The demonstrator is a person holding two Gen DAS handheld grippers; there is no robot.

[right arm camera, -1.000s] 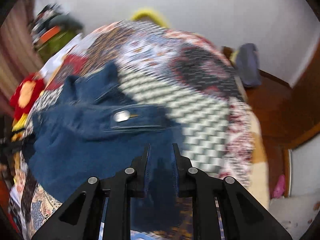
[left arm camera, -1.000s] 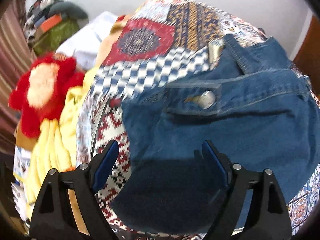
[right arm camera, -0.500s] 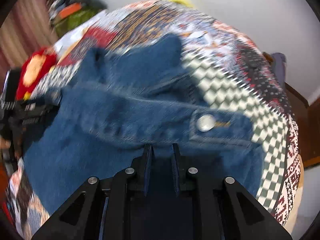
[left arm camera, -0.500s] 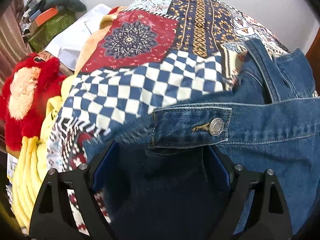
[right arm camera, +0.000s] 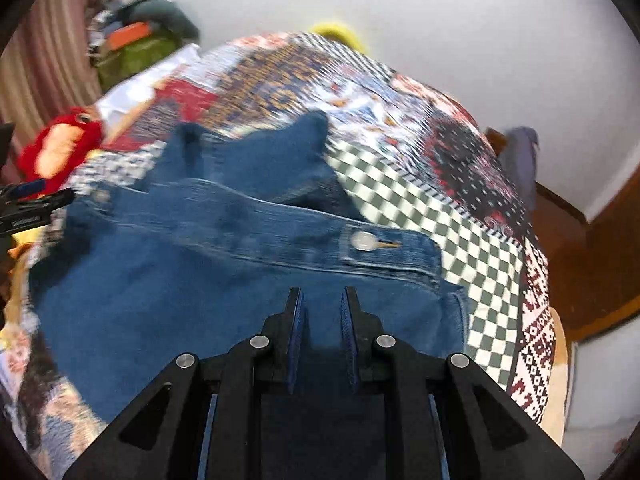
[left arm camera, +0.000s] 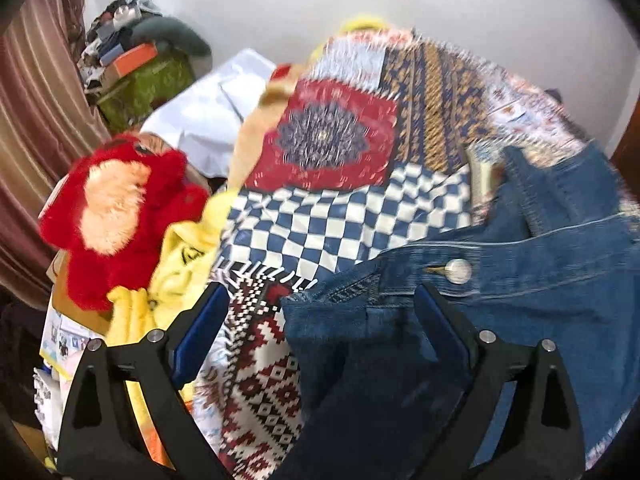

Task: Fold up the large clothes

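A blue denim garment (left arm camera: pixel 540 312) with a metal button (left arm camera: pixel 459 271) lies spread on a patchwork bedspread (left arm camera: pixel 344 224). My left gripper (left arm camera: pixel 320 300) hangs over the garment's left edge. Its jaws are opening wide, the denim lies loose under the right finger, and the pads press on nothing. In the right wrist view the same garment (right arm camera: pixel 180 272) fills the middle, its button tab (right arm camera: pixel 384 244) to the right. My right gripper (right arm camera: pixel 320 296) is shut, with a fold of the denim pinched between its narrow fingers. The left gripper (right arm camera: pixel 32 208) shows at the far left edge.
A red plush toy (left arm camera: pixel 116 216) and yellow cloth (left arm camera: pixel 180 256) lie off the bed's left side, with a white sheet (left arm camera: pixel 212 120) and a green bag (left arm camera: pixel 148 80) behind. The wooden floor (right arm camera: pixel 580 264) and a grey-blue bundle (right arm camera: pixel 520 160) are to the right.
My left gripper has let its jaws widen and has drawn back from the denim toward the left. My right gripper has stayed shut and shifted over the garment, whose button tab now sits further right.
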